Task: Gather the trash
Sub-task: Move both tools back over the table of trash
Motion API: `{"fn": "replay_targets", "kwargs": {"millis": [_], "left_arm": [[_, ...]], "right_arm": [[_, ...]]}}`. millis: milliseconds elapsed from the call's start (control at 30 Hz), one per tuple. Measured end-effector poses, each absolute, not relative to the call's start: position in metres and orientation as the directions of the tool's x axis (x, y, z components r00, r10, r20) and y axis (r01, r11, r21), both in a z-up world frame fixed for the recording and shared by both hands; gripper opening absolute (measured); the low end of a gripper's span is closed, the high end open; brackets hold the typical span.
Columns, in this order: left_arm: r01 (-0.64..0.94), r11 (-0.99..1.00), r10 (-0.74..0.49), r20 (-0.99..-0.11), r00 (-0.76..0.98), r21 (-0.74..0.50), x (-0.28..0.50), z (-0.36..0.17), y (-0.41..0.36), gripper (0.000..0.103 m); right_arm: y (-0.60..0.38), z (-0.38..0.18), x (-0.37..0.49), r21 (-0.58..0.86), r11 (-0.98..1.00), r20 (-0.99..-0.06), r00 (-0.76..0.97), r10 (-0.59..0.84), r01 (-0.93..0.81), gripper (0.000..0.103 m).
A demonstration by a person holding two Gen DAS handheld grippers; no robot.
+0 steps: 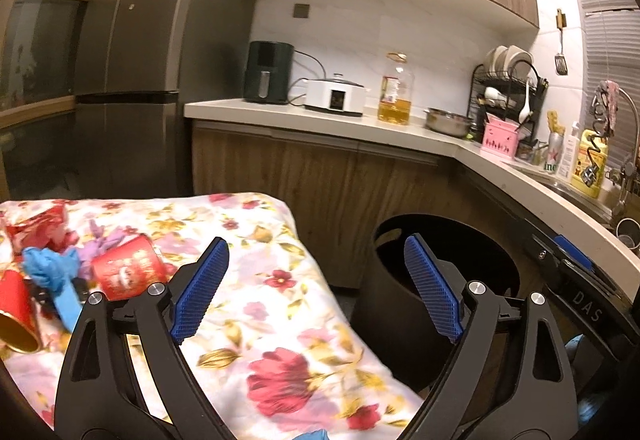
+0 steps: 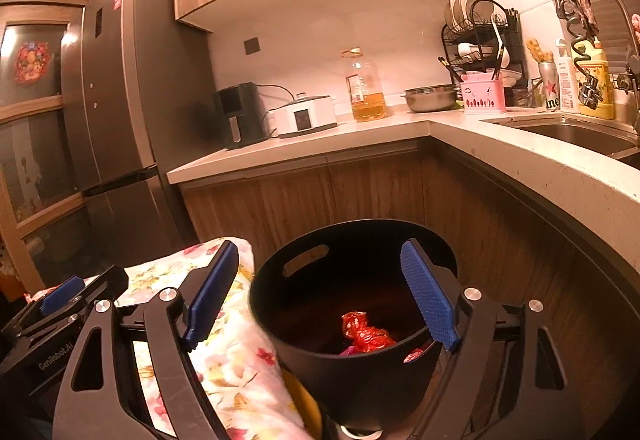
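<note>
Trash lies on a table under a floral cloth (image 1: pixel 280 304): a red paper cup (image 1: pixel 128 272) on its side, a crumpled blue glove (image 1: pixel 48 268), a purple glove (image 1: pixel 102 240) and another red cup (image 1: pixel 16 312) at the left edge. My left gripper (image 1: pixel 316 244) hangs open and empty over the cloth's right side, right of the trash. A black bin (image 2: pixel 360 380) stands beside the table, with a crumpled red wrapper (image 2: pixel 366 334) inside. Open and empty, my right gripper (image 2: pixel 320 248) is held over the bin's mouth. The bin (image 1: pixel 400 324) also shows in the left wrist view.
An L-shaped counter (image 2: pixel 360 135) runs behind the bin, carrying an air fryer (image 2: pixel 240 115), a white cooker (image 2: pixel 304 115), an oil bottle (image 2: pixel 366 87), a steel bowl (image 2: pixel 430 97) and a dish rack (image 2: pixel 480 39). A sink (image 2: pixel 580 131) is at right, a tall fridge (image 2: pixel 120 99) at left.
</note>
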State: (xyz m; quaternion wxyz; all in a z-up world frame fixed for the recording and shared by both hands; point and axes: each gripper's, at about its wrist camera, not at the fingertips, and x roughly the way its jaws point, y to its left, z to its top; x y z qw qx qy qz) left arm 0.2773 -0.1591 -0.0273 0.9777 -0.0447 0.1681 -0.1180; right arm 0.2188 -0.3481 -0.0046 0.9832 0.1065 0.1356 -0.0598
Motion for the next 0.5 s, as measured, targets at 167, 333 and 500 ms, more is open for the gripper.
{"fn": "replay_targets", "kwargs": {"millis": [167, 333, 500], "left_arm": [[0.180, 0.977, -0.207, -0.311, 0.928, -0.116, 0.258, -0.028, -0.138, 0.089], [0.109, 0.989, -0.136, -0.304, 0.943, -0.103, 0.240, -0.033, -0.110, 0.089], [-0.008, 0.996, -0.020, -0.300, 0.954, -0.091, 0.219, -0.044, -0.063, 0.089]], "right_arm": [[-0.330, -0.004, 0.208, 0.189, 0.974, -0.276, 0.959, -0.072, 0.127, 0.081], [-0.307, -0.009, 0.200, 0.191, 0.978, -0.284, 0.958, -0.028, 0.085, 0.081], [-0.281, -0.015, 0.198, 0.188, 0.982, -0.295, 0.955, 0.026, 0.032, 0.081]]}}
